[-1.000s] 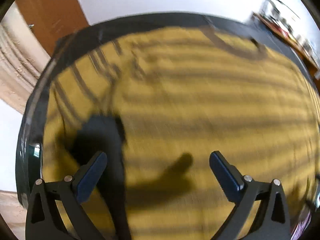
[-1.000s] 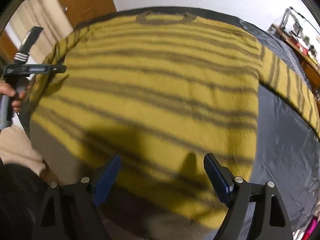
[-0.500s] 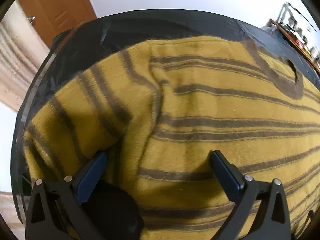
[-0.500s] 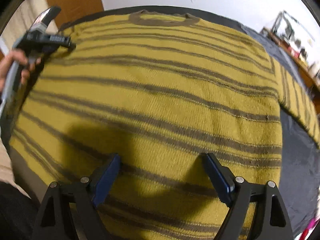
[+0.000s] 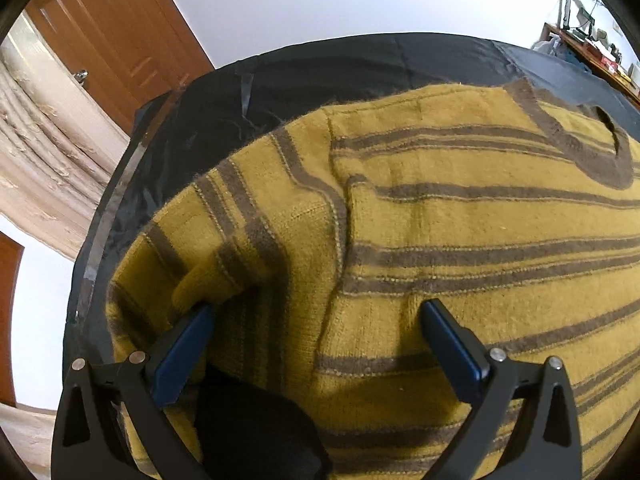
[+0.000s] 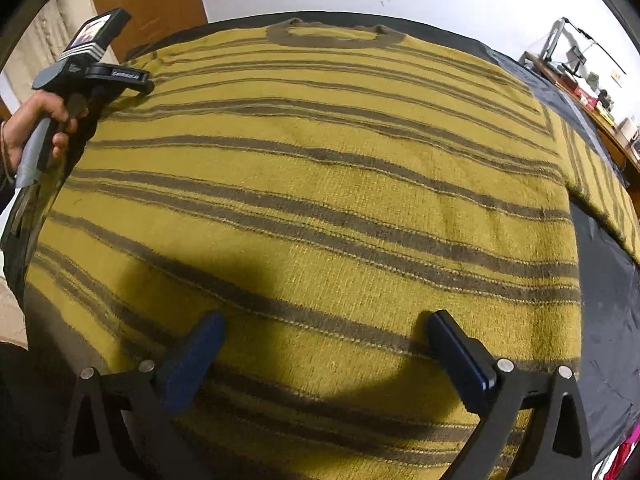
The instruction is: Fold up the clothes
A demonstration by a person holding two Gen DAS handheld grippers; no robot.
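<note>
the yellow striped sweater (image 6: 320,184) lies spread flat on the black table cover (image 5: 320,76), collar (image 6: 334,36) at the far edge. its left sleeve (image 5: 248,240) is folded in over the body. the left gripper (image 5: 316,316) sits low over this sleeve, jaws apart, one fingertip touching a raised fold. the right gripper (image 6: 324,328) hovers over the lower body, jaws apart, holding nothing. a hand (image 6: 36,124) holds the left gripper's handle.

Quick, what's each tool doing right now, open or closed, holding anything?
Left tool: open, holding nothing, low over the sweater by its sleeve.
Right tool: open, holding nothing, over the sweater's lower body.
</note>
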